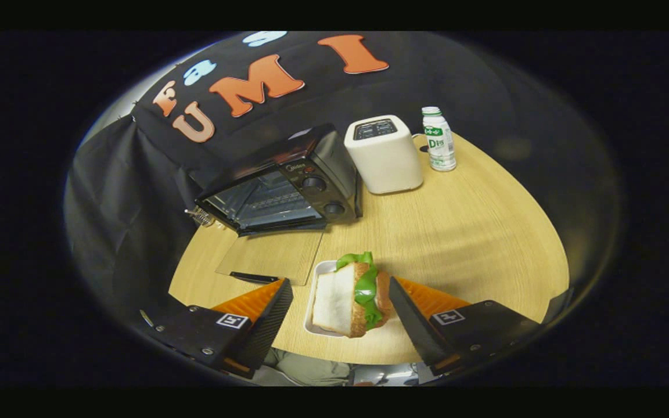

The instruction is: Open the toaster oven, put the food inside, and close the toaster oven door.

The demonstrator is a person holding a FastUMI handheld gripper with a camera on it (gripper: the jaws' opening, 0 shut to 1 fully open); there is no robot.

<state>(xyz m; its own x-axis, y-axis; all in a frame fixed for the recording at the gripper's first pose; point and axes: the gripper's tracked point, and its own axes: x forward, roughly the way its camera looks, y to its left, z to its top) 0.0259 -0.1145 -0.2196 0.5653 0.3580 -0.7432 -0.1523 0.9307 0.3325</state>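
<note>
Claw (340, 302) spread wide, empty, straddling the sandwich (351, 299) on its tray (318, 273). Oven door (270, 255) already down. It should centre, close gently on the bread faces (squashes easily).

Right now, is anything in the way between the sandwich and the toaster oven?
Nothing visible blocks it. The sandwich sits between the open gripper jaws on its tray. The toaster oven door lies open flat just beyond.

The gripper (340, 302) holds its jaws wide apart around the sandwich (351, 299) (on a tray (320, 273)); beyond, the oven (279, 183) door (270, 255) lies open on the desk (474, 232).
</note>
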